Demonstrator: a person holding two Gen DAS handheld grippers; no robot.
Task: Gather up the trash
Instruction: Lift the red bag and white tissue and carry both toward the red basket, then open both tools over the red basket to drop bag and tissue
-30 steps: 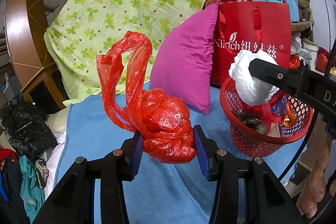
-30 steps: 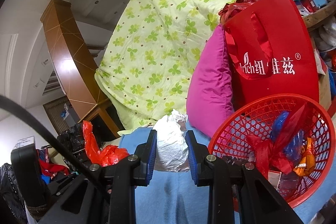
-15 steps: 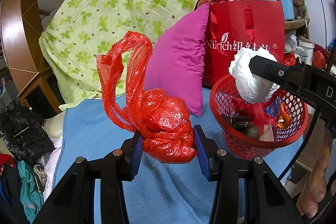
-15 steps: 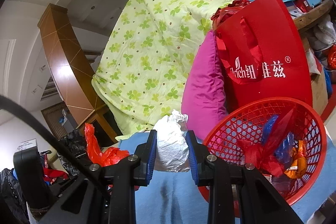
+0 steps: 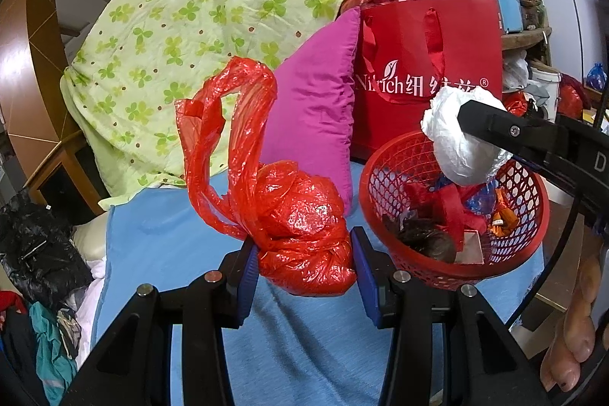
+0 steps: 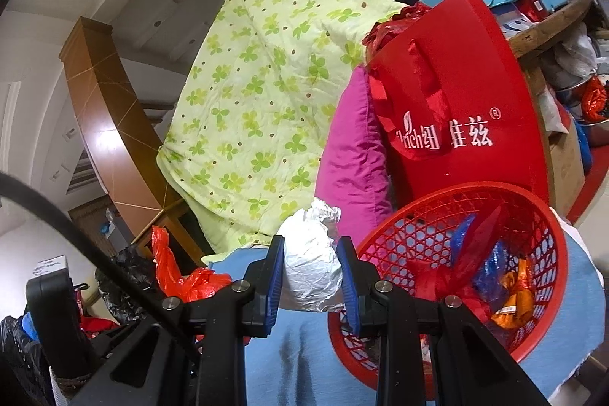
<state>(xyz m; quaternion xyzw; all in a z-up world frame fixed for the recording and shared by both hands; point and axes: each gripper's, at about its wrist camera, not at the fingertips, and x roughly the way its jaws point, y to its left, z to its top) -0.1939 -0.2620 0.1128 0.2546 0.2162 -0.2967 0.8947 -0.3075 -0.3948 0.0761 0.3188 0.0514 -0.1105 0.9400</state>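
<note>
While you hold both tools above the blue sheet (image 5: 160,238), each one has exactly one piece of trash. Your left gripper (image 5: 304,263) is closed partway, its two blue pads (image 5: 245,276) pressing the sides of one red plastic bag (image 5: 304,227). The bag is a knotted bundle, and its two long handles stand up as a loop over it. It is lifted off the sheet and sits just left of the red basket (image 5: 529,250).

Your right gripper (image 6: 310,278) is also closed partway on one crumpled white bag (image 6: 310,261), which is pinched between the two blue pads (image 6: 276,280). From the left wrist view, this white bag (image 5: 460,147) hangs over the far rim of the basket. From the right wrist view, it is beside the left edge of the red basket (image 6: 540,337), so I cannot tell if it is fully above the opening.

There is one basket on the sheet. It already contains several pieces, at least one red, one blue, one orange and one dark brown.

Behind it you have one magenta pillow (image 5: 316,109), one red shopping bag (image 5: 430,63) with white letters, and one green clover-print quilt (image 5: 198,10)
</note>
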